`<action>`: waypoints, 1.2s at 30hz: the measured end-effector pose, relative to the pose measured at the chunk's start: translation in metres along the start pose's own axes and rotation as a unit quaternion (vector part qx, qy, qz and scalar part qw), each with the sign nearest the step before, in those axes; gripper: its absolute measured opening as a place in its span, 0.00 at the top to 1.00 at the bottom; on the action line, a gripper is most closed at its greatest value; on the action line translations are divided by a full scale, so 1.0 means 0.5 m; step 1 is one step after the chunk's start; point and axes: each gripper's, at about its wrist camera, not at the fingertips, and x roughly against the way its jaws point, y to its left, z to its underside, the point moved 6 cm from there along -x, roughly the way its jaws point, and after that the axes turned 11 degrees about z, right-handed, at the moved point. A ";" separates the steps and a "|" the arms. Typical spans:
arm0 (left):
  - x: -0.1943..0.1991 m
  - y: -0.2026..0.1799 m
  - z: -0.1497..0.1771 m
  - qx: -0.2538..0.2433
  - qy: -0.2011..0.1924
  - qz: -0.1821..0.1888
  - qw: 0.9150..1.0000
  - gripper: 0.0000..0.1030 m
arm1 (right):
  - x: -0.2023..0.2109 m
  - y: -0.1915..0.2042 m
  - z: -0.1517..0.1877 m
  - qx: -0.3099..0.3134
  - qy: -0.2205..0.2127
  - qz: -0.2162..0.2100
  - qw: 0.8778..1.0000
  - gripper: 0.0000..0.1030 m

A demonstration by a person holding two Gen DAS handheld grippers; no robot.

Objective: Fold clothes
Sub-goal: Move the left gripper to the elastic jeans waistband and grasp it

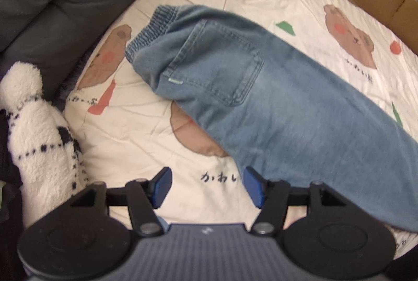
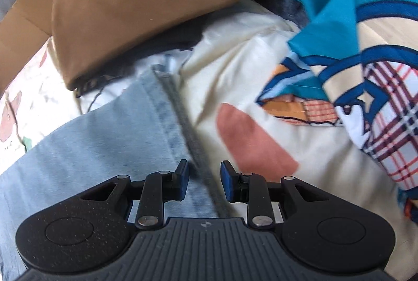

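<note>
Jaws apart on two grippers, left gripper (image 1: 206, 187), right gripper (image 2: 204, 180), one jeans (image 1: 261, 87)

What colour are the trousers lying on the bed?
Faded light blue denim trousers, clearest in the left wrist view.

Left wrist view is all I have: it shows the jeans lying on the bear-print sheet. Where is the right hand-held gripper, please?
Observer: The right hand-held gripper is over the leg end of the jeans, above the hem seam.
Operator: Is it gripping the denim?
Observer: It seems not. Its jaws stand apart and the seam shows in the gap between them, not pinched.
Operator: What lies beyond that end?
Observer: A folded brown garment, with a teal patterned cloth to its right.
</note>
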 end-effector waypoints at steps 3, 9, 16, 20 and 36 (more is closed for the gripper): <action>0.001 -0.006 -0.022 0.002 -0.009 0.001 1.000 0.37 | 0.008 -0.016 -0.002 -0.007 0.001 -0.010 1.000 0.71; -0.015 -0.018 -0.068 -0.005 -0.032 0.008 0.999 0.35 | 0.049 -0.018 -0.020 -0.004 -0.019 -0.023 1.000 0.71; -0.051 -0.019 -0.124 -0.001 -0.063 0.032 0.998 0.35 | 0.086 0.030 -0.053 0.032 -0.049 -0.025 0.998 0.71; -0.078 -0.009 -0.148 0.003 -0.074 0.033 0.997 0.35 | 0.104 0.065 -0.066 0.054 -0.062 -0.027 0.996 0.71; -0.140 0.021 -0.232 0.017 -0.140 0.051 0.989 0.46 | 0.113 0.197 -0.059 0.127 -0.069 -0.029 0.989 0.70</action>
